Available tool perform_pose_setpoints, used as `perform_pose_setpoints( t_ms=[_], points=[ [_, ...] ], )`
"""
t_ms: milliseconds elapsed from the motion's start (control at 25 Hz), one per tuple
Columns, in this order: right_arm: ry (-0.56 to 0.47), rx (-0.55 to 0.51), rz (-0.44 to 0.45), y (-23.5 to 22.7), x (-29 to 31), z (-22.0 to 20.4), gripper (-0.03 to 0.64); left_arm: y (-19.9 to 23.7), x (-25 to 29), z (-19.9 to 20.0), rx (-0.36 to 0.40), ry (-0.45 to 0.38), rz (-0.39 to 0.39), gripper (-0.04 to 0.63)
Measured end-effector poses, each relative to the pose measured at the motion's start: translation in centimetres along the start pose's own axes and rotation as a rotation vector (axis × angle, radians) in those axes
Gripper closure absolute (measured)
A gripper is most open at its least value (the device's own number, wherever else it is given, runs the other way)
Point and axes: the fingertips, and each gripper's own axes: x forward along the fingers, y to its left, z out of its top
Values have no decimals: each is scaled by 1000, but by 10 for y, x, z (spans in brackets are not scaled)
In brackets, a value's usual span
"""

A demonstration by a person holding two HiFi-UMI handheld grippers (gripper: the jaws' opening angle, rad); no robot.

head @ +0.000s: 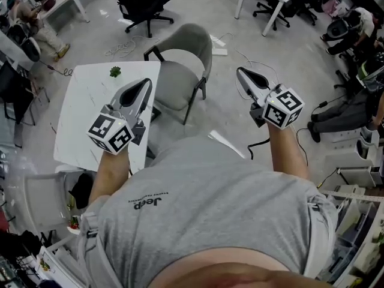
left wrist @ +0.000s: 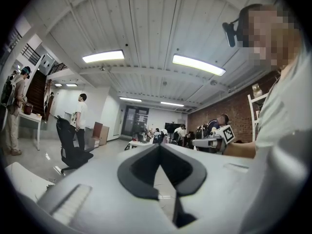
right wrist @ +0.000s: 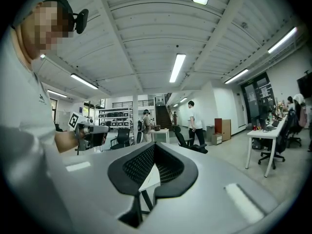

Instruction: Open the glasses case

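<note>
- No glasses case was on show anywhere: neither gripper view had it, and the white table (head: 78, 125) carried only a small green thing (head: 114, 71) near its far edge
- So where the case sat could not be told from these views; it would have to be found before anything else
- Judging by the task alone, such a case would likely be light, with a stiff shell, a smooth and perhaps slippery skin, and a hinge along one long side
- The sensible hold, I'd say, was one pair of tongs pinning the lower half by its ends, the other catching the lid's front lip opposite the hinge; too hard a pinch might send it skidding
- The left gripper (head: 146, 83) had its jaws closed tip to tip, with nothing between them, only the room beyond
- The right gripper (head: 240, 71) was the same, pads pressed together and empty
- Pose: the left forearm (head: 111, 173) and the right forearm (head: 288, 152) reached forward from the body, both tools held level and pointing away
- The left one hung over the table's near side, the right over bare floor (head: 240, 29) beside the grey chair (head: 180, 59), the two well apart
- By my reading the opening had not begun
</note>
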Motion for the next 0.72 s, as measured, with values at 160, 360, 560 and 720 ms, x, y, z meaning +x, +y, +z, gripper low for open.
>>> perform_pose_setpoints(
  t_ms=[160, 360, 560, 720],
  points=[
    [0, -2, -1, -1, 2, 1, 614, 2, 0, -2, -4, 3, 3, 548],
    [0, -31, 17, 2, 8, 3, 615, 7, -1, -4, -14, 0, 11, 548],
    [7, -48, 32, 7, 15, 1, 615, 10, -4, -9, -19, -2, 17, 548],
    [14, -55, 42, 9, 17, 0, 615, 11, -5, -10, -21, -4, 20, 548]
  ],
)
